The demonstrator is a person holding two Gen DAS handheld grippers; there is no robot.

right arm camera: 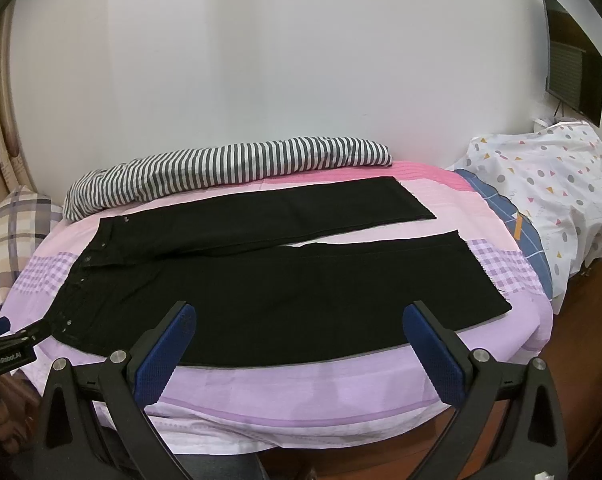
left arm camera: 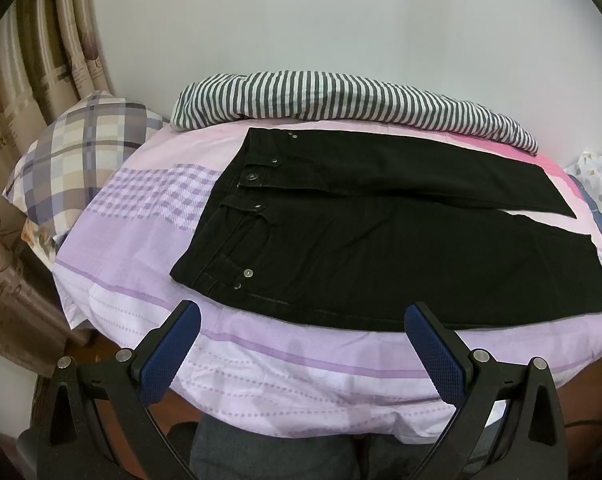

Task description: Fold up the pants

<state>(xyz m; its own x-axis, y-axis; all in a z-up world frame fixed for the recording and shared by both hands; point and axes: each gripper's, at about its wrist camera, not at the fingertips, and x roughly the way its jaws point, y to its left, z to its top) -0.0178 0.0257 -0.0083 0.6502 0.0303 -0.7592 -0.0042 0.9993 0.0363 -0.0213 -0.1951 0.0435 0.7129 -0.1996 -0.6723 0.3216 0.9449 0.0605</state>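
Black pants (left arm camera: pixel 381 240) lie flat on the bed, waistband to the left and both legs spread to the right with a narrow gap between them. In the right wrist view the same pants (right arm camera: pixel 281 280) fill the middle of the bed. My left gripper (left arm camera: pixel 301 312) hovers open at the near bed edge, just short of the waist and near leg. My right gripper (right arm camera: pixel 301 312) is open too, over the near leg's lower edge. Neither holds anything. The left gripper's body (right arm camera: pixel 5 344) shows at the far left of the right wrist view.
A pink and purple bedsheet (left arm camera: pixel 149 200) covers the bed. A striped cloth roll (left arm camera: pixel 341 100) lies along the far edge by the white wall. A plaid pillow (left arm camera: pixel 69 160) and curtains sit left. A spotted white bundle (right arm camera: pixel 549 184) sits right, under a wall-mounted screen (right arm camera: pixel 573 64).
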